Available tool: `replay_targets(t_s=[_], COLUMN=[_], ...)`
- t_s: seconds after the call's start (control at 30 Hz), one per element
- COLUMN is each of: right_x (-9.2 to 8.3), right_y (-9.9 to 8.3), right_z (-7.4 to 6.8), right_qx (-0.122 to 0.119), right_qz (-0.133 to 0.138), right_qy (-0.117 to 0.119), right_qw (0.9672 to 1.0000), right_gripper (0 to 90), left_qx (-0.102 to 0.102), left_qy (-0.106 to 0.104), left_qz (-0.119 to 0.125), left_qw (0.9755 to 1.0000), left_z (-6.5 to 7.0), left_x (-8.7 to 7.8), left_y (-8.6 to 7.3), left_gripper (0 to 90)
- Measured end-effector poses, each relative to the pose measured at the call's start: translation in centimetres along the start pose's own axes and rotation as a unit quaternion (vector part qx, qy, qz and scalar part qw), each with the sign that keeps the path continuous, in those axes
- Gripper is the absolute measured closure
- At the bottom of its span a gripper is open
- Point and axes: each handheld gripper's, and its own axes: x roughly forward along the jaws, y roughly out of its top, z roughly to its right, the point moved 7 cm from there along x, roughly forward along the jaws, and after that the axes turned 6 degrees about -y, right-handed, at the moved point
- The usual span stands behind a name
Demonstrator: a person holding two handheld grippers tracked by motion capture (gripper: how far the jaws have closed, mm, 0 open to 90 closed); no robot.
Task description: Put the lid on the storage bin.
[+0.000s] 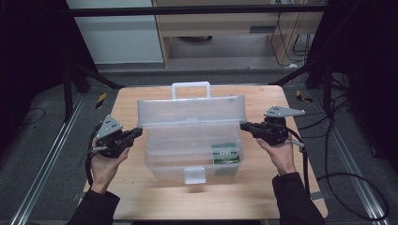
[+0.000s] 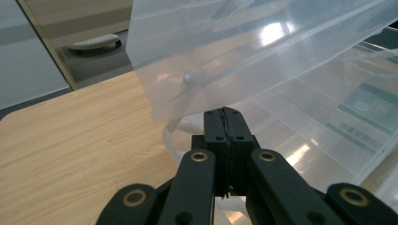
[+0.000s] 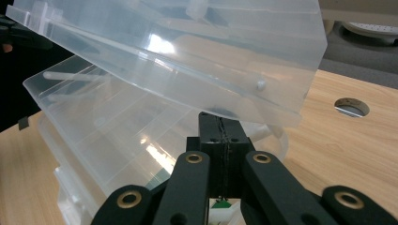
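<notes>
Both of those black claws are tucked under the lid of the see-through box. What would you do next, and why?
Probably nudge both ends of the lid a little further up and back, together. The left gripper and right gripper are shut, their tips under its end edges, and it stands only partly raised over the box, so even lifting should avoid twisting it.

two black handheld grippers, each held in a bare hand, with dark long sleeves at the wrists. the left gripper [image 1: 136,132] and right gripper [image 1: 244,126] each carry a grey three-cornered plate dotted with small holes, and trail a black cable. up close, matte black link arms show brass-ringed pivots; small dark screws sit on the jaw blocks.
</notes>
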Motion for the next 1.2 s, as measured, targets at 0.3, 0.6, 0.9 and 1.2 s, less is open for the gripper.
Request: replay_targets(t_s=[0.3, 0.6, 0.9, 1.2], right_x=[-1.1, -1.7, -1.7, -1.7], right_y=[-1.6, -4.1, -5.8, -8.0], right_z=[-0.7, -0.8, -1.0, 0.5], right_qx=[-0.008, -0.015, -0.026, -0.026], right_qz=[-0.008, -0.031, -0.041, -0.068], right_qy=[-0.001, -0.016, -0.027, -0.06], right_qw=[0.9999, 0.9993, 0.9984, 0.9955], right_gripper=[90.0, 90.0, 90.0, 89.9], left_qx=[0.006, 0.01, 0.0, -0.016], left_qy=[-0.005, -0.007, -0.006, 0.045], left_qz=[-0.019, -0.042, -0.055, -0.092], left_qw=[0.9998, 0.999, 0.9984, 0.9946], left_z=[0.6, 0.7, 0.5, -2.0], left_x=[-0.3, -0.4, -0.2, 0.7], left_y=[-1.5, -3.8, -5.2, -7.7], left_gripper=[89.7, 89.6, 89.6, 89.4])
